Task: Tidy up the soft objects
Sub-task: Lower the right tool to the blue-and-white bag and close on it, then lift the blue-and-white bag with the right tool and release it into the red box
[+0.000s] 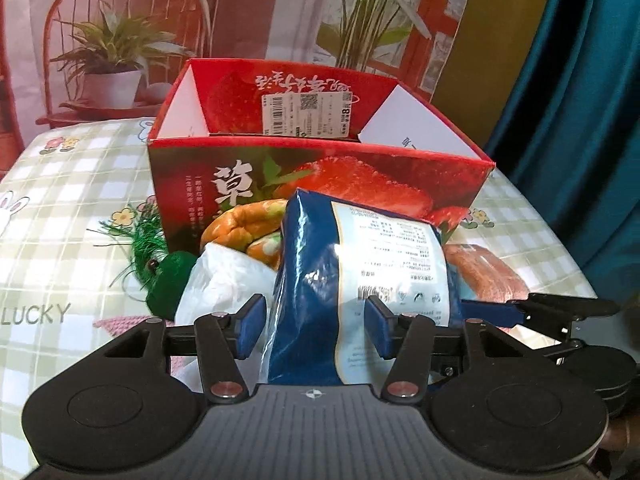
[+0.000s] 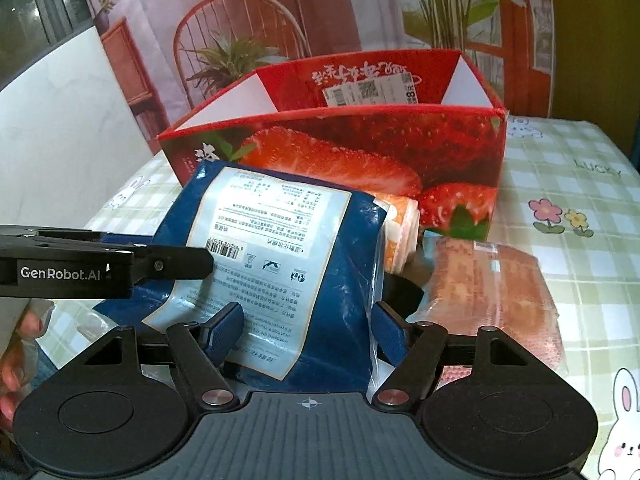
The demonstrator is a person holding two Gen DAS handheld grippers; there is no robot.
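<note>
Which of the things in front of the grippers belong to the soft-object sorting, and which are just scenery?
Part of the job:
blue bag, between both grippers' fingers
red strawberry box
bread roll
wrapped loaf
green plush toy
white plastic bag

Just lying about:
checked tablecloth
printed backdrop
teal curtain
</note>
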